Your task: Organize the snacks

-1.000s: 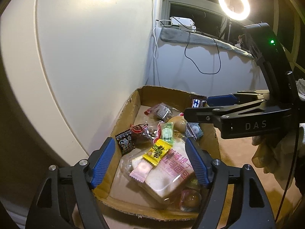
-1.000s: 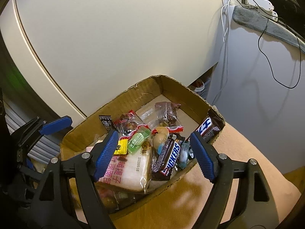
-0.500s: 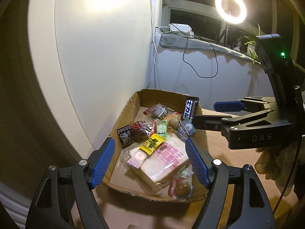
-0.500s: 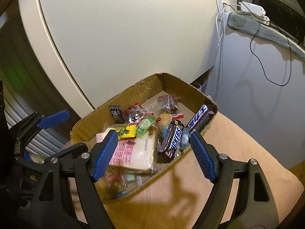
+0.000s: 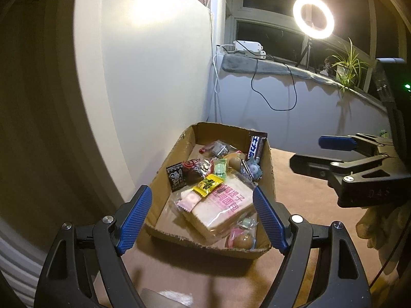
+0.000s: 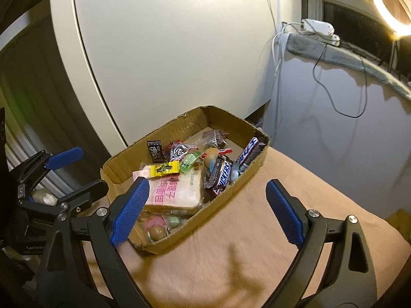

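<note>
A shallow cardboard box [image 5: 269,159] [image 6: 246,182] on a tan table holds several snacks: a wrapped bread slice with pink print [image 5: 221,208] [image 6: 177,190], a yellow candy [image 5: 208,185] [image 6: 164,169], a Snickers bar [image 6: 219,174], a blue-and-white bar [image 5: 254,147] [image 6: 248,151] leaning on the far wall, and small sweets. My left gripper [image 5: 203,220] is open and empty, back from the box's near end. My right gripper [image 6: 208,210] is open and empty, above the box's long side. Each gripper shows in the other's view, the right [image 5: 334,159] and the left [image 6: 69,177].
A large white panel [image 5: 154,77] stands close behind the box. A windowsill with a power strip [image 5: 248,47], hanging cables, a ring light [image 5: 313,16] and a plant [image 5: 346,64] lies beyond. The tan tabletop [image 6: 257,243] extends right of the box.
Both grippers have pulled back and up from the box, which now looks smaller and farther. Both stay open and empty. The snacks have not moved.
</note>
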Motion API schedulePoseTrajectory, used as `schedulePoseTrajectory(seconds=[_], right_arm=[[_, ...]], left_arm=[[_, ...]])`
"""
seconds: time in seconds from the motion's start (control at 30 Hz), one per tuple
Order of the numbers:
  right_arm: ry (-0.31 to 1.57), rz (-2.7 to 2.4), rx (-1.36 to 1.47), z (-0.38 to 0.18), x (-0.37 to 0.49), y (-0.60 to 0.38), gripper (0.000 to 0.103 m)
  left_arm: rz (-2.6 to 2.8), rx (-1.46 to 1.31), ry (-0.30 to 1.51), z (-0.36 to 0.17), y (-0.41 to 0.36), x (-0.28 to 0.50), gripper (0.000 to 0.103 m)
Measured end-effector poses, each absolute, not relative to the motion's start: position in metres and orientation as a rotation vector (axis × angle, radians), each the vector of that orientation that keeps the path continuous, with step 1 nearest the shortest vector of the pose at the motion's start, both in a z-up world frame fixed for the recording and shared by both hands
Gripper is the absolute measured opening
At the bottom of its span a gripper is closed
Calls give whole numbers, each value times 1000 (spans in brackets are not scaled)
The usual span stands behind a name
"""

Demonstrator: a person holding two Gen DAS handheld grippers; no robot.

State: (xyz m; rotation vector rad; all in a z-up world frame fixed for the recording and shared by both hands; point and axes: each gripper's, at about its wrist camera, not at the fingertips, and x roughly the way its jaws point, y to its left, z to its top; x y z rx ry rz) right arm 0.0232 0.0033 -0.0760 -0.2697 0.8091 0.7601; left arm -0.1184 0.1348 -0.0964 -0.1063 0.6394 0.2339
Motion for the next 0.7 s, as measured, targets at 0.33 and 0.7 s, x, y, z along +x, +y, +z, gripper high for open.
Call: schedulePoseTrajectory(seconds=[0.33,0.7], right_arm=[[734,638,-286,-67,-15,-16,94],[714,614,-266,-63,-31,-33,94]], left_arm=[[267,-121,610,-95,122,-140,82],[253,-98,615,-96,105,-145,82]])
